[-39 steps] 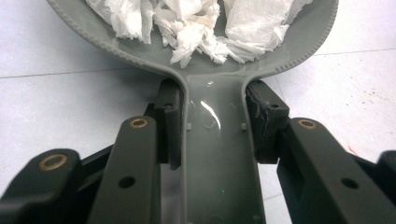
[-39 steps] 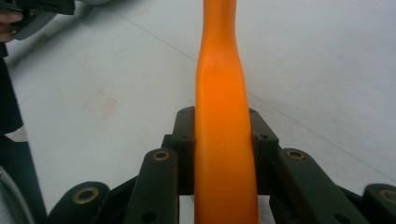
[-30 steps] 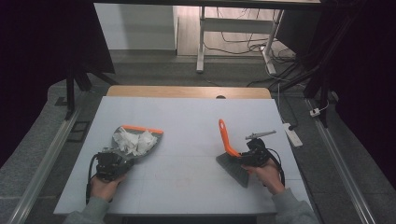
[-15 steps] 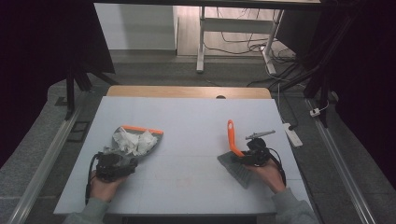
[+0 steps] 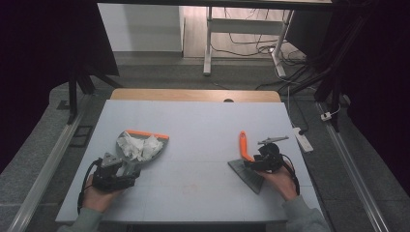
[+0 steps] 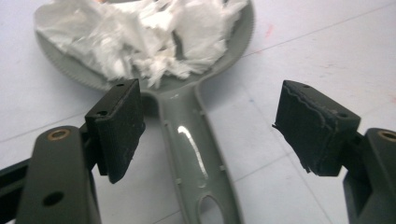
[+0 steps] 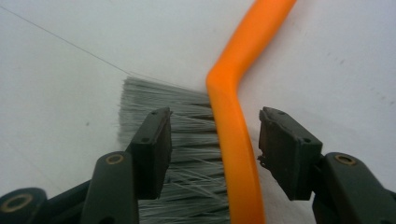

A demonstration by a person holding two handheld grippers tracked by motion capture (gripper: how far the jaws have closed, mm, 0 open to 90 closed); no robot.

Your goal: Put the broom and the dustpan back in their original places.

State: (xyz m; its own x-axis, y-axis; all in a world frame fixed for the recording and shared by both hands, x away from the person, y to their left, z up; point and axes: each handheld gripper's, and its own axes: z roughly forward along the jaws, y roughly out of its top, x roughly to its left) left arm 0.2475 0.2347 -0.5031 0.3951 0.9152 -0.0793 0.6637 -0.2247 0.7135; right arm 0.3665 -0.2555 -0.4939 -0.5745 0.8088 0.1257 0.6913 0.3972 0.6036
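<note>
A grey dustpan (image 5: pixel 145 147) with an orange front lip lies at the table's left, holding crumpled white paper (image 5: pixel 136 145). My left gripper (image 5: pixel 124 166) is open, its jaws either side of the pan's grey handle (image 6: pixel 191 154) without touching it; the paper (image 6: pixel 140 37) lies just beyond. At the right lies a brush with an orange handle (image 5: pixel 243 144) and grey bristles (image 5: pixel 247 174). My right gripper (image 5: pixel 251 162) is open too. Its pads (image 7: pixel 154 144) straddle the orange handle (image 7: pixel 233 135), with bristles (image 7: pixel 182 112) spread flat beneath the left jaw.
The white tabletop (image 5: pixel 203 125) ends in a wooden strip (image 5: pixel 193 94) at the far side. A white power strip (image 5: pixel 303 137) lies off the table's right edge. Desk legs and cables stand on the floor beyond.
The right hand and the brush have shifted a little to the right, and the brush now lies lower on the table. The left hand and dustpan have barely moved.
</note>
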